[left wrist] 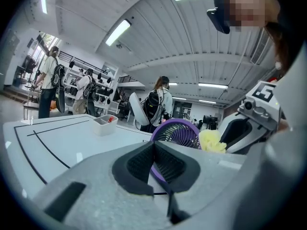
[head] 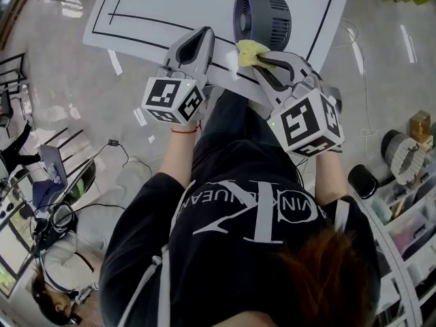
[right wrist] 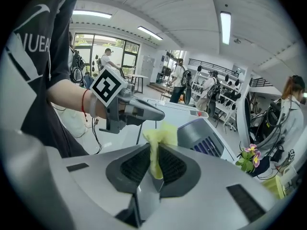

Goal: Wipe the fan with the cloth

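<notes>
The fan (head: 263, 18) stands upright near the front edge of the white table (head: 157, 12), its dark round housing and purple-rimmed grille turned toward the table's left side in the head view. The yellow cloth (head: 246, 53) is bunched just beside the fan's lower front. We cannot tell whether it touches the housing.

The right gripper (head: 264, 61) is clenched on that cloth. In its own view the two dark pads pinch a fold of the fabric, and the rest sticks up above the jaw tips in front of the fan. The left gripper (head: 201, 37) is to the left of the fan and a little apart from it. We see its pads pressed together with nothing between them, and the fan's grille shows just past their tips.

Black lines mark out rectangles on the table, and a small white bin (left wrist: 104, 124) with something red inside sits farther back on it. A red string bracelet (head: 185, 129) circles the wrist behind the left gripper. A small spray of artificial flowers (right wrist: 249, 157) shows to the right of the fan in the right gripper view, and several people stand by racks across the room.
</notes>
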Tool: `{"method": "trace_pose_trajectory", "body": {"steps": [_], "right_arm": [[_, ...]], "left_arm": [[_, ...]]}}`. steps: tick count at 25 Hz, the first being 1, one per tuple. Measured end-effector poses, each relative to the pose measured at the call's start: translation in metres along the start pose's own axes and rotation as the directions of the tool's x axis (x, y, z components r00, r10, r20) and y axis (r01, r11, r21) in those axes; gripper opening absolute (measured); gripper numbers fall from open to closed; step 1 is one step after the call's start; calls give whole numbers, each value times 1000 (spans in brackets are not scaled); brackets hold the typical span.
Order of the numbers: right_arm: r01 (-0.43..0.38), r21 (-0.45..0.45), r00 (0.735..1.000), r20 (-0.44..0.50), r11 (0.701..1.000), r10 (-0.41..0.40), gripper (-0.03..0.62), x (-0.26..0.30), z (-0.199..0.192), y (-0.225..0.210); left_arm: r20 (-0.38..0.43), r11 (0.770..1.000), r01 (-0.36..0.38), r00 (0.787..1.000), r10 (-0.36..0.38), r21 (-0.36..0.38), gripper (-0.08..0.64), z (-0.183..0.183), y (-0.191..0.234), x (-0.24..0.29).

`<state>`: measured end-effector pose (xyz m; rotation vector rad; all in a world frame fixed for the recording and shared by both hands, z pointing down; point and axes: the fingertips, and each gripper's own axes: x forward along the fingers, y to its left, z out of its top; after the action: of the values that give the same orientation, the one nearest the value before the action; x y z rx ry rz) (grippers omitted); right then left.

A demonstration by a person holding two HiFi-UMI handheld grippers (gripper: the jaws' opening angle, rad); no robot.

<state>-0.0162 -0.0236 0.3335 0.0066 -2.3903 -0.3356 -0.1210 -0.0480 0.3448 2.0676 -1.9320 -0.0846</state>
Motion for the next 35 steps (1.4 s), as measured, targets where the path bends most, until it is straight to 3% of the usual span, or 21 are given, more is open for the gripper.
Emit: {"method": "trace_pose_trajectory", "body": {"steps": [5,11,17,21,24,28,30,31,35], "right_arm": [[68,35,997,32,997,-69,52,-1,-2,2],[115,-52,993,13,992,-115,52,9,-3,9],[138,-34,990,41,990,-137,52,5,-5,10],[167,-53,986,35,985,-165,52,7,-6,11],[172,-50,985,20,984,-171,52,8,-7,15],[202,-15,979,7,979,-202,52,10,-4,16],[213,15,977,5,977,-213,52,9,-1,15],[222,39,975,4,974,-222,52,9,1,14],[281,119,960,-14,952,-281,52,11,2,7]], "left_arm": [[-5,1000,-7,1000,7,7,11,-1,0,-12],[-4,1000,-7,1000,7,16,11,0,-1,-19],[-10,1000,-14,1000,15,26,11,-3,-7,-24],[-69,997,-7,998,12,77,11,-17,-2,-20],[-109,998,4,994,4,70,11,-26,9,-10],[-149,990,106,985,-91,97,12,-26,19,26],[-162,981,168,975,-151,100,110,-24,21,47],[-165,975,197,970,-180,99,121,-22,23,57],[-185,934,338,931,-315,112,149,-20,21,90]]}}
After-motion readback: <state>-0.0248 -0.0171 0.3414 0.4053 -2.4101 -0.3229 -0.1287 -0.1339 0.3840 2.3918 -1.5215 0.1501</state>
